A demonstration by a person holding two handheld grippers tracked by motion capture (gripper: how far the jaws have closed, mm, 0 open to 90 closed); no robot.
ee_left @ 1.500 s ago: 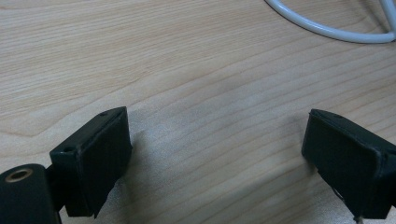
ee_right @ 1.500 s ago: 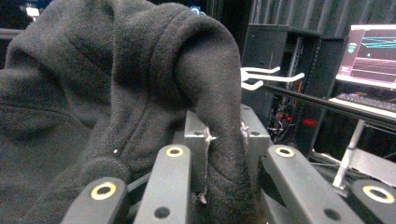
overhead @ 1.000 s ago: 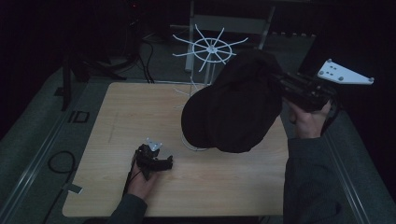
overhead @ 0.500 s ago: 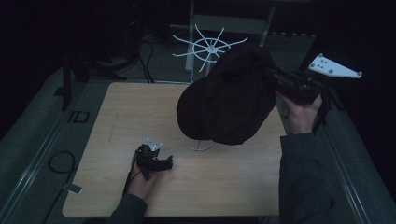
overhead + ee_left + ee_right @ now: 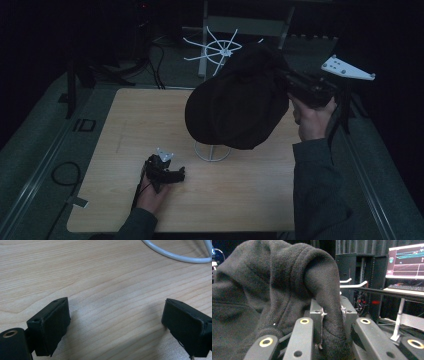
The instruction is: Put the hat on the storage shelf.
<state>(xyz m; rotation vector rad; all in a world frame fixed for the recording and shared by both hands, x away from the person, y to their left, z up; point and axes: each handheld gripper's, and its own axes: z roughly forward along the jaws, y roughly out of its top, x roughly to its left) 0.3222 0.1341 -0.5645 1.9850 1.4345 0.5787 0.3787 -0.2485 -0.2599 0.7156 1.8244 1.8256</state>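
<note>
Above the pale wooden counter [image 5: 125,135], the right claw [image 5: 331,315] pinches a soft black fleece hat [image 5: 240,102]; the left claw [image 5: 116,322] rests open.

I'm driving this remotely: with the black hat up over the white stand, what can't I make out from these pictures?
- Stand's pole and top: high view, the black hat covers them; the base ring shows.
- Right gripper jaw tips: right gripper view, buried in the hat's fabric.
- Stand ring: left gripper view, cut off by the top edge.
</note>
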